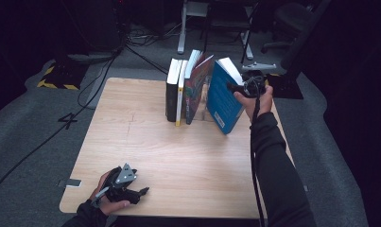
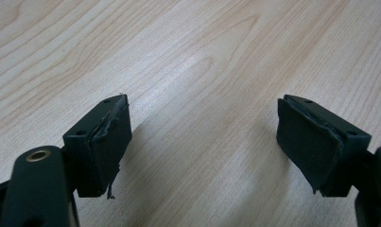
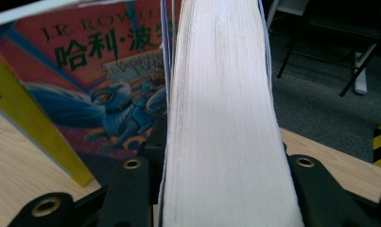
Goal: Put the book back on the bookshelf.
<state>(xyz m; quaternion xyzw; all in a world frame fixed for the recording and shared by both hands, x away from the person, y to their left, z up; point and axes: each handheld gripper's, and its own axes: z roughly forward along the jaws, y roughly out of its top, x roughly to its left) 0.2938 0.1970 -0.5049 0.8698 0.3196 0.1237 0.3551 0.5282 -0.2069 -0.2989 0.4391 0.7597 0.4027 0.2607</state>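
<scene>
Gripping blue book (image 1: 224, 97) fore-edge, right tool (image 1: 239, 88)

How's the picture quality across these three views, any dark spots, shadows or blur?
High view: the light wooden table is lit, the surroundings fall into near black. Left gripper view: the open left gripper is sharp and throws soft shadows on the wood. Right gripper view: the blue-covered book's white page edge, held in the right gripper, looks bright and soft.

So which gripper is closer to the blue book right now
Right. The right gripper is clamped on the blue book, tilted at the row's right end; the left gripper rests open at the table's near-left corner, far away.
</scene>
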